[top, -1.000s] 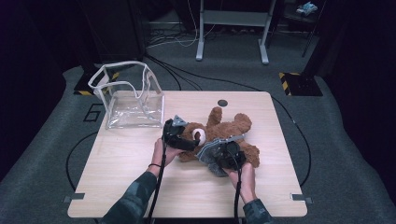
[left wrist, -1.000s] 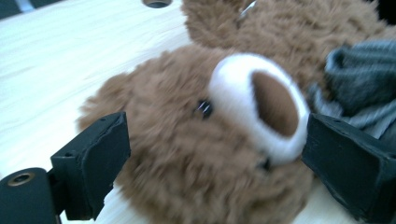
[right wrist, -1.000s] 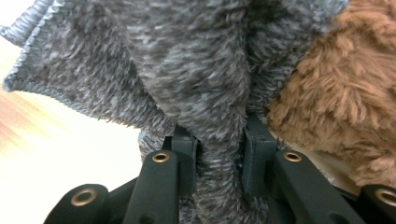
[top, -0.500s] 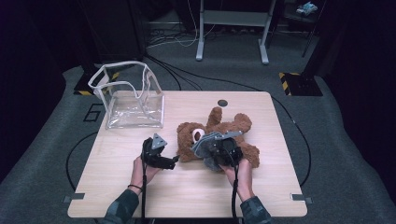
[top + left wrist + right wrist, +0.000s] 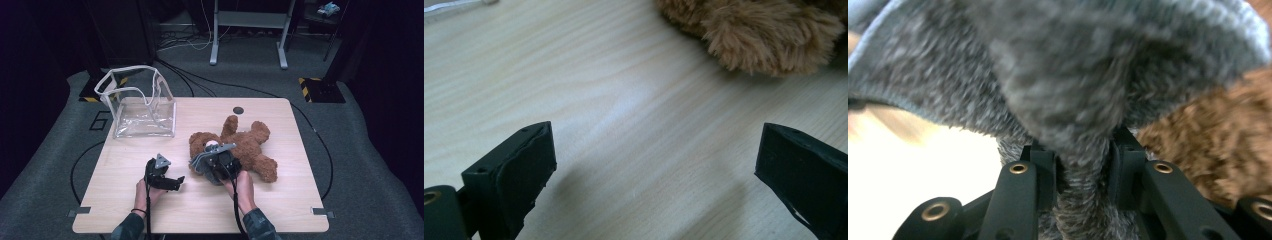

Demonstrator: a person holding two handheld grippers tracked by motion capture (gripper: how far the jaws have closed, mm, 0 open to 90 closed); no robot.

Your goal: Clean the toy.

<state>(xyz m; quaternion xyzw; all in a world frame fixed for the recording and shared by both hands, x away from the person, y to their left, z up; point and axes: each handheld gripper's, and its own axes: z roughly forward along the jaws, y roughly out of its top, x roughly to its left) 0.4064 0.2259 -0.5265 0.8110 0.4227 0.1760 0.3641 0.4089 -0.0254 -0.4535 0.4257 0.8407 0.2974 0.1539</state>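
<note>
Right now the brown teddy bear [image 5: 245, 147] lies flat a little right of the middle of the high view, on the pale wooden table [image 5: 280, 200], head toward the left and limbs splayed. In the right gripper view a fold of grey knitted cloth [image 5: 1073, 100], apparently something the bear wears, is pinched between the two black jaws, which press on it from both sides with brown fur showing at the right edge. So the right gripper [image 5: 215, 162] is clamped on that cloth at the bear's near side, probably to tug the garment or drag the toy by it; the right hand [image 5: 243, 187] comes up from the bottom edge with the forearm nearly straight. The left gripper [image 5: 170, 181] sits low over bare wood in the lower left of centre, well clear of the bear, its jaws spread wide with nothing between them; in its own view only a tuft of fur [image 5: 769, 40] shows at the upper right. I judge it is waiting for a second hold. A clear plastic bag [image 5: 140, 105] stands open in the upper left of the table, likely where the toy is headed.
</note>
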